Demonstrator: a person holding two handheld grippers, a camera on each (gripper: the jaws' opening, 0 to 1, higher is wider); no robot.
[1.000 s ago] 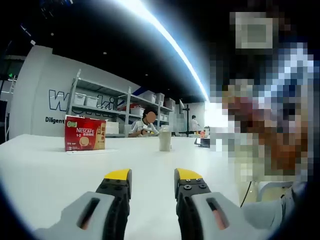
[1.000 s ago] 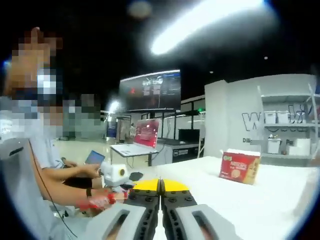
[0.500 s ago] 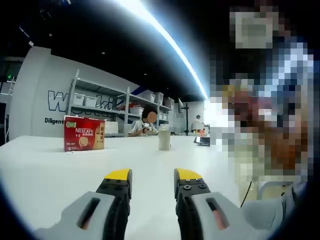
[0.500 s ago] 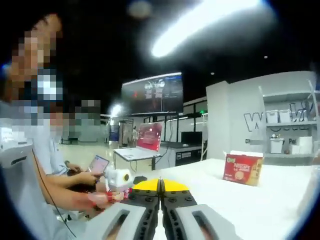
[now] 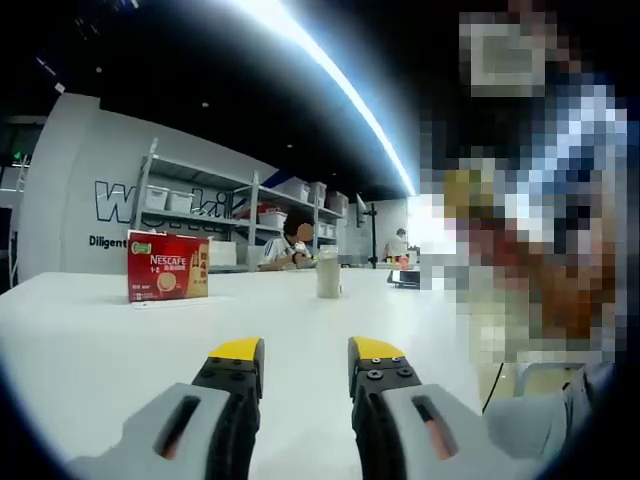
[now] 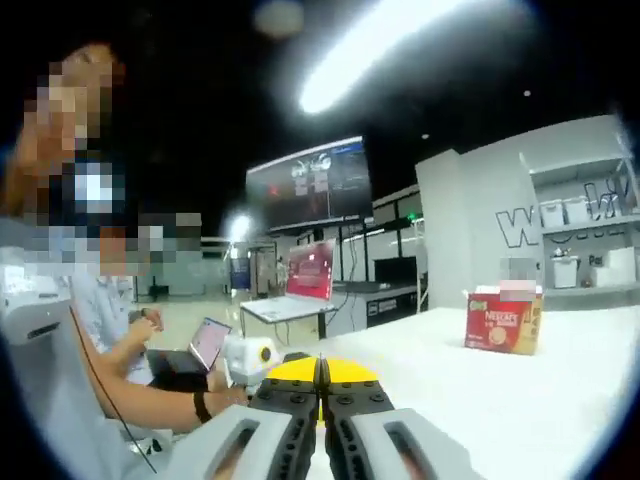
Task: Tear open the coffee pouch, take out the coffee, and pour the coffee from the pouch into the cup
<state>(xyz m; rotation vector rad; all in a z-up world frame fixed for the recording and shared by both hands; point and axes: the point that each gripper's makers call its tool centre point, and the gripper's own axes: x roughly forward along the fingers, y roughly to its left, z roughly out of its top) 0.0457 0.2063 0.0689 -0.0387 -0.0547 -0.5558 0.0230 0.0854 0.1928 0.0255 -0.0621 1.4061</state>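
A red Nescafe coffee box (image 5: 167, 266) stands on the white table (image 5: 120, 330) at the far left in the left gripper view. A pale cup (image 5: 328, 274) stands upright further back near the middle. My left gripper (image 5: 307, 352) hovers low over the table, open, with nothing between its yellow-tipped jaws. In the right gripper view the same red box (image 6: 503, 321) stands at the right on the table (image 6: 480, 400). My right gripper (image 6: 320, 371) is shut, its jaws pressed together, and nothing shows between them.
A person's forearm with a dark wristband (image 6: 203, 405) reaches in from the left, near the right gripper. An open laptop (image 6: 300, 290) sits on a side table behind. Shelves with bins (image 5: 200, 205) line the back wall, where a person (image 5: 290, 250) sits.
The right gripper view has swung, so the red box now sits further right in it. The forearm at the left has shifted. The left gripper view is nearly unchanged.
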